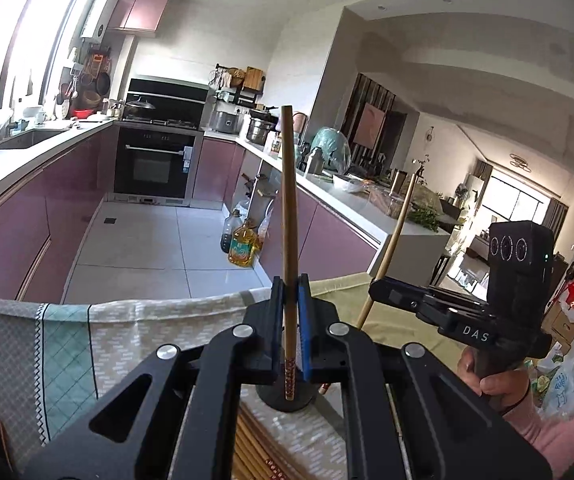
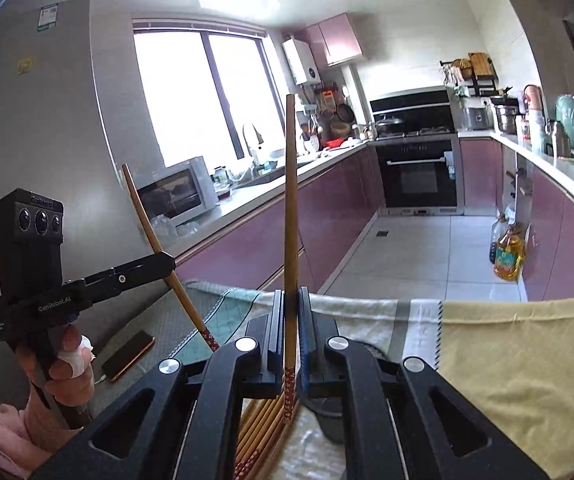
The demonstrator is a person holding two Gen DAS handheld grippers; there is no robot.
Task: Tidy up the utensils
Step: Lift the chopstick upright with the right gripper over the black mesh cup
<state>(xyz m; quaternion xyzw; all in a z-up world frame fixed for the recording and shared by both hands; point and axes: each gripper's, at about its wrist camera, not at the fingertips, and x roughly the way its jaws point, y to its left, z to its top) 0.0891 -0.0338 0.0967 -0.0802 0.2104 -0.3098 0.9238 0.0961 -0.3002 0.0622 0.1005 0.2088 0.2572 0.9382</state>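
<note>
My left gripper (image 1: 290, 285) is shut on a bamboo chopstick (image 1: 289, 200) that stands nearly upright, its red-patterned end hanging below the jaws. From the right wrist view, this left gripper (image 2: 169, 262) holds its chopstick (image 2: 155, 236) tilted. My right gripper (image 2: 291, 297) is shut on a second chopstick (image 2: 291, 200), also upright. In the left wrist view the right gripper (image 1: 376, 286) and its chopstick (image 1: 397, 232) lean at the right. Below both lie a bundle of several chopsticks (image 2: 263, 420) and a black round holder (image 2: 329, 412), partly hidden by the grippers.
The table is covered by a patterned cloth (image 1: 127, 340) and a yellow cloth (image 2: 519, 360). A phone (image 2: 129, 354) lies at the table's left. Beyond the table edge are the kitchen floor, oil bottles (image 2: 507, 256) and pink cabinets (image 2: 267, 240).
</note>
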